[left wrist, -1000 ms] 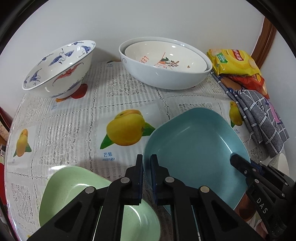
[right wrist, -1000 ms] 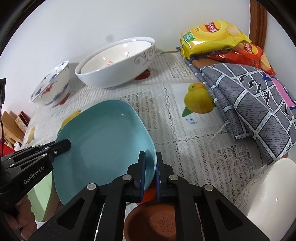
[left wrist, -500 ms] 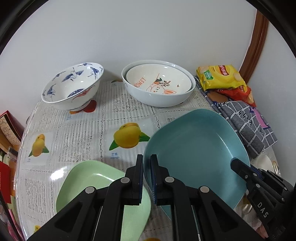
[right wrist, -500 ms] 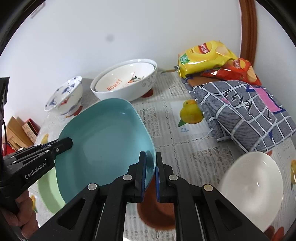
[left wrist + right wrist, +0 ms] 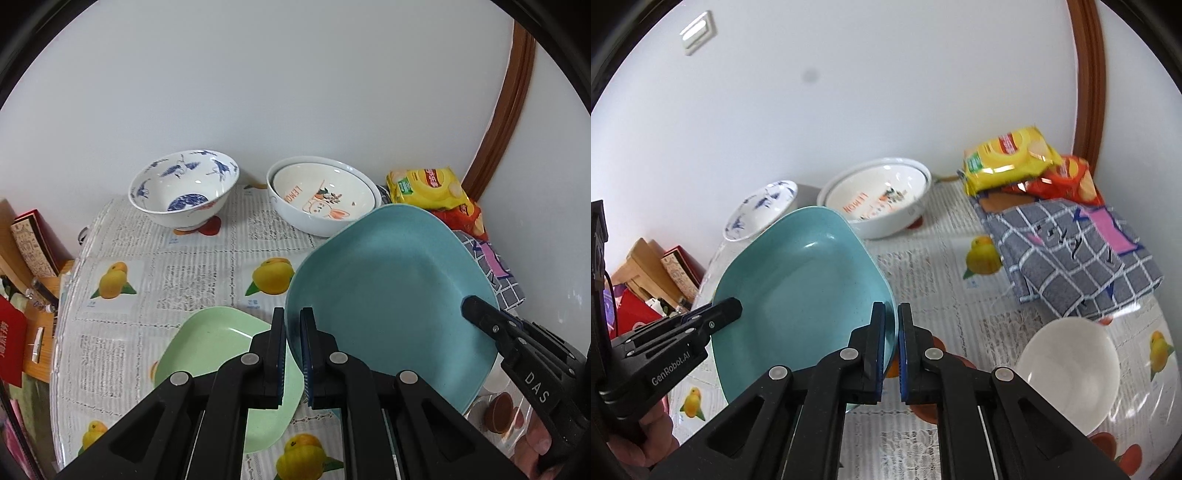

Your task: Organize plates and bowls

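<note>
Both grippers hold a teal square plate (image 5: 391,295) in the air above the table. My left gripper (image 5: 293,325) is shut on its left rim. My right gripper (image 5: 891,321) is shut on its right rim; the plate also shows in the right wrist view (image 5: 805,295). A light green plate (image 5: 218,354) lies on the table below, left of the teal one. A blue-and-white bowl (image 5: 183,192) stands at the back left. A white bowl with orange print nests in a larger white bowl (image 5: 321,199) at the back.
A white bowl (image 5: 1067,365) stands at the right front, with a small brown dish (image 5: 923,410) partly hidden under my right gripper. A checked cloth (image 5: 1067,254) and snack bags (image 5: 1008,158) lie at the back right. Books (image 5: 33,243) stand off the table's left edge.
Both grippers have lifted the teal plate well above the table. The table and bowls look smaller and farther away, and the white bowl and brown dish have come into view.
</note>
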`<state>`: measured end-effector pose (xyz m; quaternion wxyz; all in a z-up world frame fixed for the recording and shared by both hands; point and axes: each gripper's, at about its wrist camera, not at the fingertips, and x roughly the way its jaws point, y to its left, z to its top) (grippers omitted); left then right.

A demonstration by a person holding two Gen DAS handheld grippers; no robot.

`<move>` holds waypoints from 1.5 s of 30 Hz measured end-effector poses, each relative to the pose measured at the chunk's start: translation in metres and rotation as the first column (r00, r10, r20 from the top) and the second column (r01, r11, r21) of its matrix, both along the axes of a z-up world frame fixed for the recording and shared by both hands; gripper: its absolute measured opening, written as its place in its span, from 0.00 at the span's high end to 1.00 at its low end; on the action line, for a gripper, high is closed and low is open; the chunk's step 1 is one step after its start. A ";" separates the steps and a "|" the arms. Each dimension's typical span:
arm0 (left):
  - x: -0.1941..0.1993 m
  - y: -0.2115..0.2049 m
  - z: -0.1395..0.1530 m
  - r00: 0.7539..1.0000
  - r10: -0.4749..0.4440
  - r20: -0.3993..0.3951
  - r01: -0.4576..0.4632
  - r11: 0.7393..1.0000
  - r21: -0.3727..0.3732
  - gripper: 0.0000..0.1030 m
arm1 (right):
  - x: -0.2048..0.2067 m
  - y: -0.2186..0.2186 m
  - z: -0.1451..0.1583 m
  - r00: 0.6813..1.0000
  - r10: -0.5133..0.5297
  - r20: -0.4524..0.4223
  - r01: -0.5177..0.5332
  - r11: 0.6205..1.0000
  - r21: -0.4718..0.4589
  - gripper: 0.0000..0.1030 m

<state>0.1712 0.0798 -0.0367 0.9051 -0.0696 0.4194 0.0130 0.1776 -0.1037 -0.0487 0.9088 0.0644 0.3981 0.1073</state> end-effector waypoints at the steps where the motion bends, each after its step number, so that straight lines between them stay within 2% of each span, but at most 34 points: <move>1: -0.002 0.002 0.001 1.000 0.004 0.001 -0.004 1.000 -0.001 0.92 | -0.001 0.003 0.004 1.000 0.005 0.007 -0.005 1.000 0.000 0.94; 7: -0.019 0.020 0.004 0.998 0.055 0.001 -0.055 0.998 0.005 0.92 | -0.006 0.019 0.010 0.999 0.034 0.021 -0.034 0.999 0.027 0.94; 14: -0.036 0.031 -0.007 0.995 0.094 -0.015 -0.094 0.995 0.015 0.92 | -0.018 0.031 -0.006 0.997 0.081 0.016 -0.081 0.995 0.050 0.94; 20: -0.043 0.029 -0.020 0.994 0.101 -0.037 -0.101 0.995 0.004 0.92 | -0.023 0.031 -0.016 0.997 0.083 0.008 -0.083 0.995 0.063 0.94; 45: -0.062 0.036 -0.017 0.988 0.152 -0.030 -0.152 0.988 0.014 0.91 | -0.031 0.041 -0.013 0.994 0.103 0.035 -0.106 0.990 0.088 0.94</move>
